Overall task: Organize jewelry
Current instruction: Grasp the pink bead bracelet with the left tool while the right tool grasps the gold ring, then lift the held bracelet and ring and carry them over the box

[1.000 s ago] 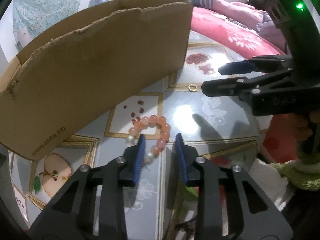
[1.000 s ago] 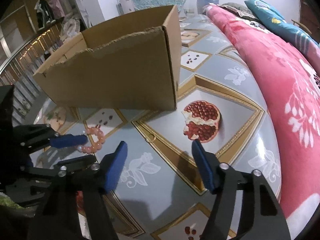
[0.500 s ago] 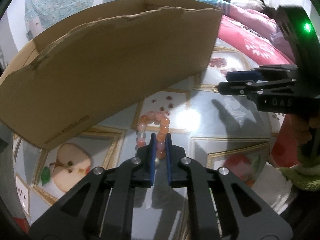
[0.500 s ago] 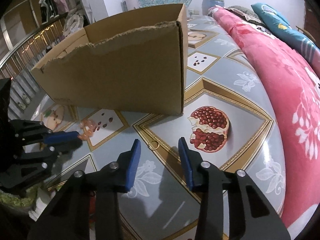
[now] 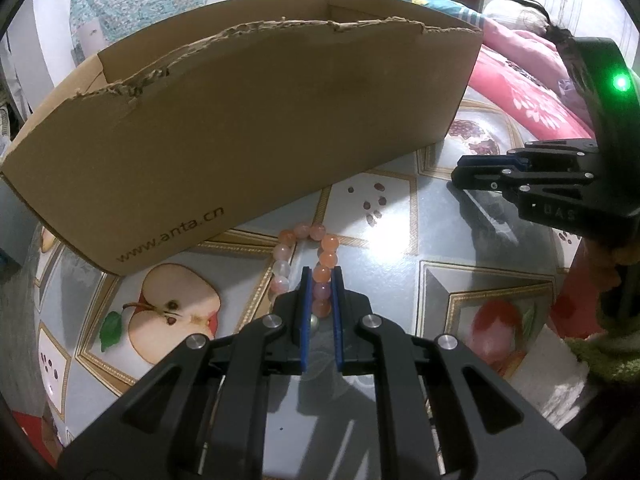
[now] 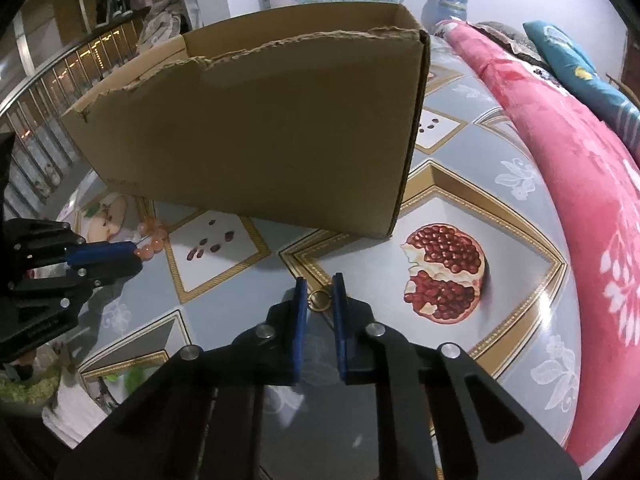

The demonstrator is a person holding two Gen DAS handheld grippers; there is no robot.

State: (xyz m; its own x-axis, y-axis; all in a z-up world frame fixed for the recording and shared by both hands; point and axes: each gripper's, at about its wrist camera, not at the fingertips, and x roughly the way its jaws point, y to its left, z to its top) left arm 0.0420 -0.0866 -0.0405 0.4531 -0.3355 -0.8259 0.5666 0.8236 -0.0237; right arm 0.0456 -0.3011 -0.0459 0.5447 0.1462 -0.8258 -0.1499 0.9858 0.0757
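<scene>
A bracelet [image 5: 304, 236] of pink and orange beads lies on the fruit-print tablecloth [image 5: 400, 240], just in front of the cardboard box [image 5: 260, 132]. My left gripper [image 5: 322, 280] is shut on the bracelet's near side, with beads pinched between the blue pads. From the right wrist view the same bracelet [image 6: 150, 240] shows at the tip of the left gripper [image 6: 136, 258]. A small gold ring [image 6: 319, 301] lies on the cloth by the pomegranate print. My right gripper [image 6: 319, 290] is closing on it, both pads touching its sides. In the left wrist view the right gripper [image 5: 458, 172] is side-on.
The open box [image 6: 260, 140], torn along its top edge, stands right behind both pieces. A pink flowered blanket [image 6: 580, 184] runs along the right side of the table, with a person's dark hair [image 5: 532, 12] beyond it. A railing [image 6: 48, 92] is at the far left.
The left gripper closed on the bracelet's beads and edged toward the box. The right gripper's wide jaws narrowed around the gold ring.
</scene>
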